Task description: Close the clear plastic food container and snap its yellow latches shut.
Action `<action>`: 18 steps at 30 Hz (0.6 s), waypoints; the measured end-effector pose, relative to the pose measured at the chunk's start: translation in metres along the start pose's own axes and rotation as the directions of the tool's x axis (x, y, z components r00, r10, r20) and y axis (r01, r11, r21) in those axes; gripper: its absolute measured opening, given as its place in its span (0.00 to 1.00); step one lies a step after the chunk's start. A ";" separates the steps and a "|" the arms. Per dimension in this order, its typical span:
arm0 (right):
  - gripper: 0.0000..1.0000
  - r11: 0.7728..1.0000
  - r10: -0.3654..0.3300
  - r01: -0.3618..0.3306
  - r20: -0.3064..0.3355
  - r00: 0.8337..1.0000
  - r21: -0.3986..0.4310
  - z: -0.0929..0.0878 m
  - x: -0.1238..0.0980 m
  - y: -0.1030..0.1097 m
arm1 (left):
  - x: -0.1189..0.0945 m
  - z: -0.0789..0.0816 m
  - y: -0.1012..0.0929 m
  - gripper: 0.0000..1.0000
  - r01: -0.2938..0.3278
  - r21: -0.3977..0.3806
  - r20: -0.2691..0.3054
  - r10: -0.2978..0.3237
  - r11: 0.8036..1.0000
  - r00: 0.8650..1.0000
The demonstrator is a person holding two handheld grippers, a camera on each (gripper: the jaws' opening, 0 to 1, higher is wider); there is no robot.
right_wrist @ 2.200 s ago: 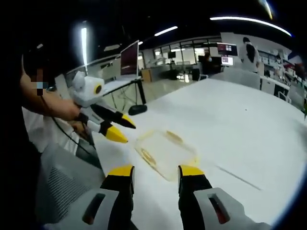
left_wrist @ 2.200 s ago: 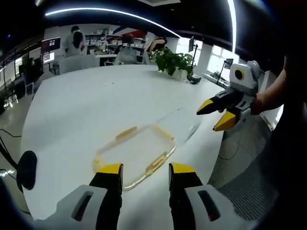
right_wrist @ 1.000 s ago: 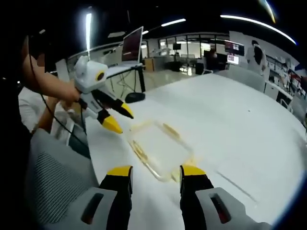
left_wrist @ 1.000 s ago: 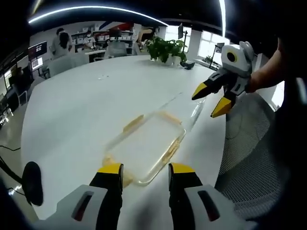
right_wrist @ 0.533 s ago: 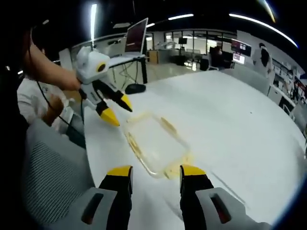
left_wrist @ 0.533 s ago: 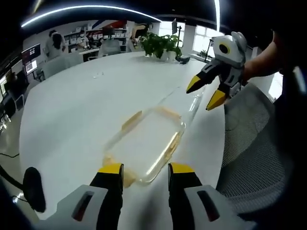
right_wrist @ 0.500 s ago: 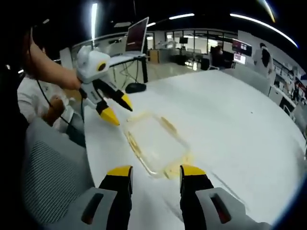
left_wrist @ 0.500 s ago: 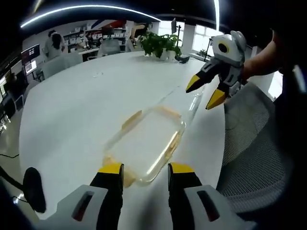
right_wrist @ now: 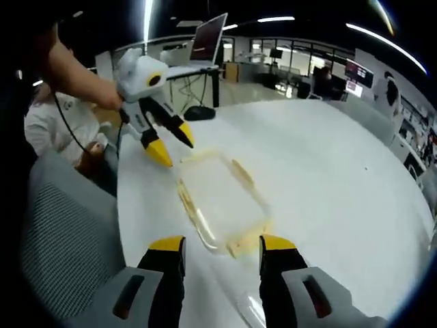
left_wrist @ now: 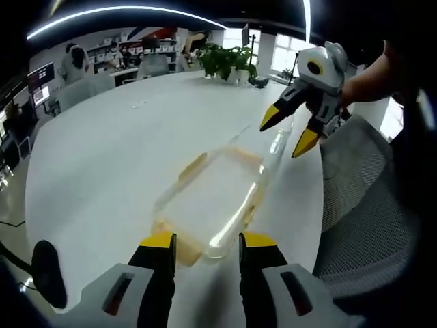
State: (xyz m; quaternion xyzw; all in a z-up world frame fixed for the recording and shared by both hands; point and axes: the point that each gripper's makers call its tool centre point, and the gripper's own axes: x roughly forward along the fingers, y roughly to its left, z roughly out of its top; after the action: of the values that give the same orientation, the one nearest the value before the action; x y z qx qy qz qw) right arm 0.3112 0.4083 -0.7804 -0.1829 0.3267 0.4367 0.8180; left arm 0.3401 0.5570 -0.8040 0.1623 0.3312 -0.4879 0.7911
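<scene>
A wide white table (left_wrist: 116,143) carries a clear plastic container (left_wrist: 215,195) with yellow latches (left_wrist: 193,166) near its edge, and a potted plant (left_wrist: 229,63) at its far edge.

Both claws closer to container (left_wrist: 215,195): left claw (left_wrist: 203,240) at near end, right claw (left_wrist: 290,130) over far end.

bright ceiling strips, perhaps slight motion blur

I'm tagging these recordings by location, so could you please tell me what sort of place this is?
Most likely an open-plan office. A large white table holds the clear container, with a potted plant at its far end, a monitor on a desk behind, and a mesh chair alongside.
</scene>
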 end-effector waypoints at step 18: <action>0.44 0.996 0.017 -0.023 -0.064 0.998 -0.088 -0.006 0.012 -0.010 | 0.004 -0.002 0.005 0.35 0.054 0.055 -0.041 -0.051 0.997 0.998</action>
State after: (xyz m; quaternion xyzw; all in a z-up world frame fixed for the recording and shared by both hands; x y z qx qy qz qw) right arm 0.3218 0.4067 -0.7924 -0.2295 0.3343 0.4530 0.7939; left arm 0.3446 0.5579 -0.8087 0.1852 0.3375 -0.5142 0.7664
